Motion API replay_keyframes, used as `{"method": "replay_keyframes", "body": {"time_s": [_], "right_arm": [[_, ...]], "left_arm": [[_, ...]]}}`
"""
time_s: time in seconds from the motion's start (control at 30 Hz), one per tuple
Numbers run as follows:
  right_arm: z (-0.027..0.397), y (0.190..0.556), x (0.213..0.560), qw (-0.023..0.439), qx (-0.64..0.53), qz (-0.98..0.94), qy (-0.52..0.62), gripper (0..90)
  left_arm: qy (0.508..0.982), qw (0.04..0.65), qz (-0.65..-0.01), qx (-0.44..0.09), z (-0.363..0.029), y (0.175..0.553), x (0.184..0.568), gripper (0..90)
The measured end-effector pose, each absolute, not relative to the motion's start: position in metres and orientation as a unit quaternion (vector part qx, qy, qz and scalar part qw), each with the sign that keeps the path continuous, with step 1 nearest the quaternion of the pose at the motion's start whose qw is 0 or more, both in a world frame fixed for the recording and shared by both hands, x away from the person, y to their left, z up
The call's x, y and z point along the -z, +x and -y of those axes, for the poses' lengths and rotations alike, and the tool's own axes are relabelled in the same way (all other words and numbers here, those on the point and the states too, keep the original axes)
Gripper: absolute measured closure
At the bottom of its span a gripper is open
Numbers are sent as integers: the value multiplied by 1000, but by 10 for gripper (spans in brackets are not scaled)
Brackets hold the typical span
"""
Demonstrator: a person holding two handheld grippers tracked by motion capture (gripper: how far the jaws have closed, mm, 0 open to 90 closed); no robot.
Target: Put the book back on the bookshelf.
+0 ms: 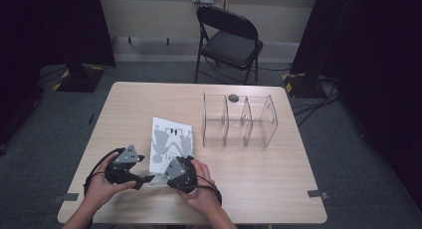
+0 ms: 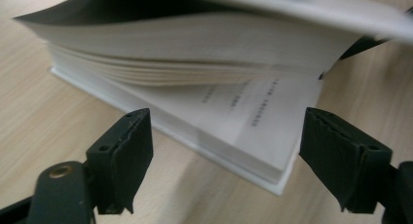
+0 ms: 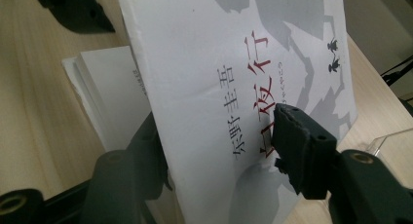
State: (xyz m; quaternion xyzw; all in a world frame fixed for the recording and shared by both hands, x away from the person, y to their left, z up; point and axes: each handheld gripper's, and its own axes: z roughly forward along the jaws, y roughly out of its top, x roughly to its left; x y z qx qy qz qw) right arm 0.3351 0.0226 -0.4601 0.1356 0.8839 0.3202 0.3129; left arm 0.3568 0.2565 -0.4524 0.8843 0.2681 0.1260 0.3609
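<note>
Book point(image 1: 170, 142): a white paperback lying flat on the table point(image 1: 259, 189), toward seven o'clock from the table's middle, its near corner between the two grippers.
Right gripper point(image 3: 214, 136): one jaw under the front cover point(image 3: 204, 63) and one on top; the jaws look closed on the cover, which is lifted and tilted up off the page block.
Left gripper point(image 2: 224, 151): jaws standing wide apart, holding nothing, aimed at the corner of the page block point(image 2: 253, 136) just beyond them.
Handling: light for its size, I'd judge; the cover is thin, bendy and glossy, so it could slip or crease under a hard pinch. The pages fan loosely and will flop.
Where to hold: near the cover's free edge to open it; by the spine or whole thickness to lift it.
Organiser point(image 1: 239, 120): clear, with compartments, at two o'clock from the book, well apart.
</note>
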Motion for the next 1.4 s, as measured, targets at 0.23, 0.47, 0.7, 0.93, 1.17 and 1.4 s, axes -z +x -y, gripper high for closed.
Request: {"method": "replay_keyframes", "body": {"time_s": [0.23, 0.47, 0.7, 0.93, 1.17, 1.4], "right_arm": [[-18, 338, 448, 307, -320, -883, 151, 499], [-6, 345, 429, 305, -326, -876, 182, 568], [-3, 352, 411, 300, -325, -874, 201, 598], [-4, 355, 404, 292, -317, -878, 210, 602], [-5, 355, 397, 281, -315, -882, 209, 602], [-7, 351, 392, 273, -315, -885, 208, 602]], "left_arm": [[882, 360, -272, -135, -274, 360, 453, 170], [894, 343, -263, -119, -280, 364, 471, 168], [905, 322, -246, -128, -273, 365, 484, 166], [903, 330, -243, -132, -265, 369, 489, 159], [896, 347, -245, -133, -257, 374, 493, 148], [889, 349, -254, -154, -249, 378, 495, 70]]}}
